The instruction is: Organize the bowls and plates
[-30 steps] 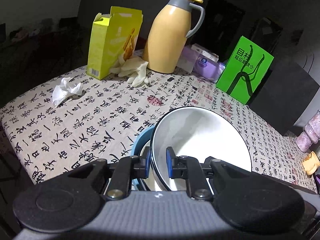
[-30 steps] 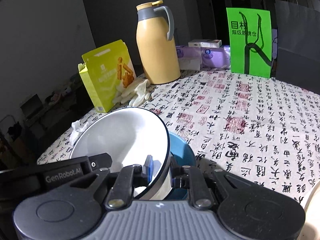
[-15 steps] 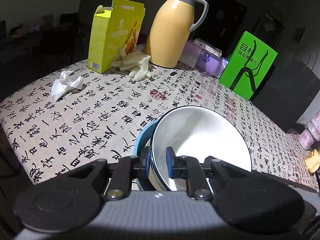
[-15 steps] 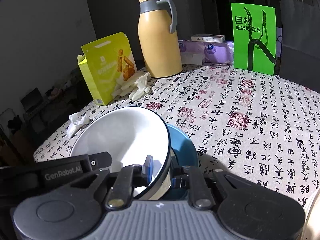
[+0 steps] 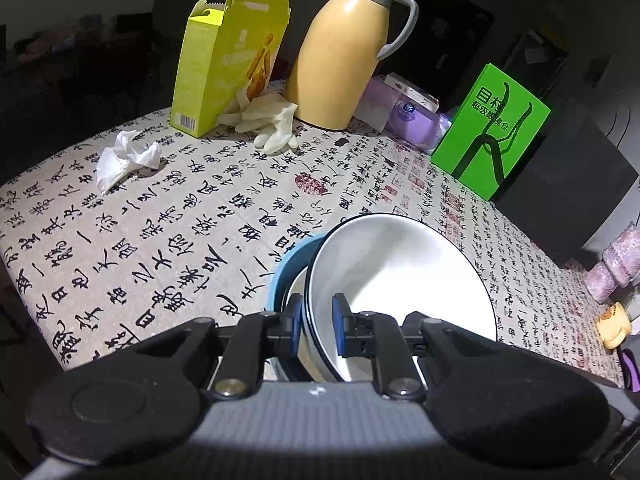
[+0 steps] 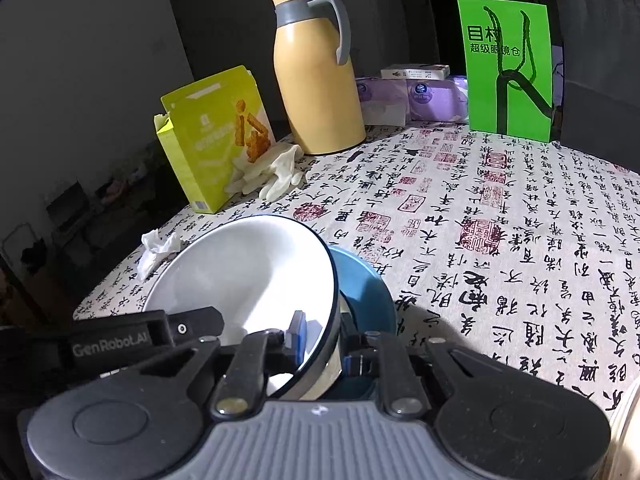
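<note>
While both grippers' jaws clamp its rim, white bowl (image 5: 400, 276) tilted, mouth facing table's far side, over blue bowl (image 6: 366, 288)

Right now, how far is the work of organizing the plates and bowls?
Partly done: the white bowl already sits tilted inside the blue bowl. In hand: the left gripper and the right gripper are both shut on the white bowl's rim, one at each side. Left: seat or set down this stack on the table. No other dishes are visible.
</note>
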Motion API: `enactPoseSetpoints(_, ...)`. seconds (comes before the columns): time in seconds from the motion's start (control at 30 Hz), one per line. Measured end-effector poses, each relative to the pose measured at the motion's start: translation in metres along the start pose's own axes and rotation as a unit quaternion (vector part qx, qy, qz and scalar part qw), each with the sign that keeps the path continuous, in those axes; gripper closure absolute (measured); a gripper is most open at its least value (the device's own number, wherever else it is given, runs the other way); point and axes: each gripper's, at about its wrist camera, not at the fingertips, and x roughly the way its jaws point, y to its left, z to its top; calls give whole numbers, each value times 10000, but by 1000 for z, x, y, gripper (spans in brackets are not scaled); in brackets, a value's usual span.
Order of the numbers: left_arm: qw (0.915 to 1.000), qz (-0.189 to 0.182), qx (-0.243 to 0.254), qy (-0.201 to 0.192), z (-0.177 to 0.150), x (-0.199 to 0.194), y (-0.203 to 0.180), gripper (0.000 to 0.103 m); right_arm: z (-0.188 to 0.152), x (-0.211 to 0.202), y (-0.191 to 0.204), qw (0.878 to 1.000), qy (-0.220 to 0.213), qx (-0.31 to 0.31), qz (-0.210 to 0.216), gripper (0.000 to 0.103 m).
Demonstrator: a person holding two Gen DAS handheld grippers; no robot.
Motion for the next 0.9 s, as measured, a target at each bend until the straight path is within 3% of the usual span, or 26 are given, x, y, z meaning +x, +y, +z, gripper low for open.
enactPoseSetpoints(0.9,9990,352,130,-252,1,-7,-4,95,5,6,1,9996,279,-8,-26,87)
